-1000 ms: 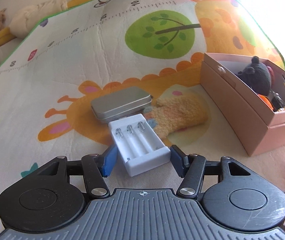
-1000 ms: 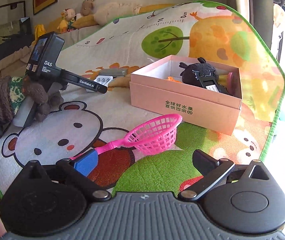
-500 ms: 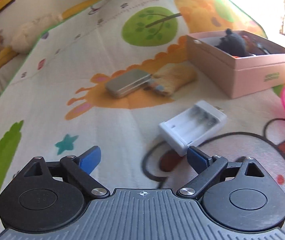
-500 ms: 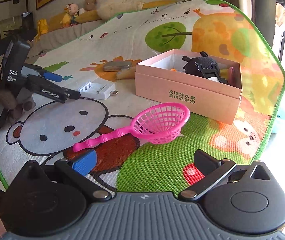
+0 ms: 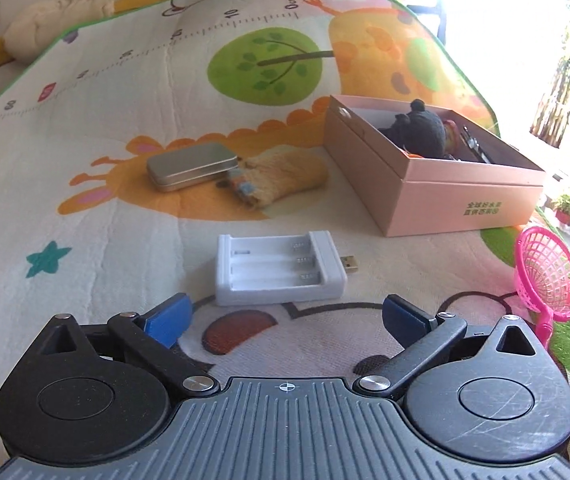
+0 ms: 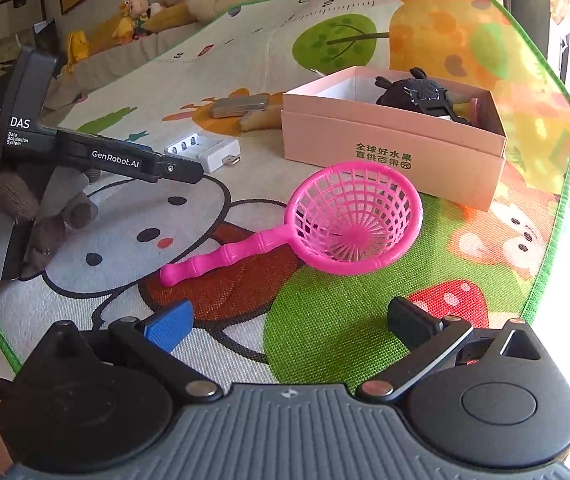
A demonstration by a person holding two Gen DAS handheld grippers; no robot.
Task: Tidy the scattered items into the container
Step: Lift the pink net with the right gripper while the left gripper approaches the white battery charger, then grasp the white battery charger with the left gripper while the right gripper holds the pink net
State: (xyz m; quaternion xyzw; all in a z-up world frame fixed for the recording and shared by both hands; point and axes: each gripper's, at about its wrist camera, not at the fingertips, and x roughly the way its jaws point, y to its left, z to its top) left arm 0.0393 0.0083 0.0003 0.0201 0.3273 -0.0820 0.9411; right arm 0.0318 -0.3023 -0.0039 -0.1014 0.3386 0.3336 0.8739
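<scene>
While the left gripper (image 5: 285, 314) hangs over the printed play mat (image 5: 125, 120), its jaws are opening, near full spread, with nothing between them. Just beyond its fingertips lies the white plastic battery charger with three empty slots (image 5: 279, 272), flat on the mat, long axis running left to right, gold USB plug pointing right toward the pink cardboard box (image 5: 465, 196). Charger is centred ahead of this gripper, so a grasp across its short side looks the natural fit (judgement only).

Right gripper (image 6: 289, 326) also stands wide open and empty; nearest to it is the pink plastic toy net scoop (image 6: 355, 220), handle trailing near-left, basket toward the box (image 6: 389, 140). So: left hand nearer the charger, right hand nearer the scoop.

Farther left of the box: flat grey metal tin (image 5: 191, 166) touching a tan fuzzy sock (image 5: 285, 178). Box already holds a dark plush toy (image 5: 421, 130).
</scene>
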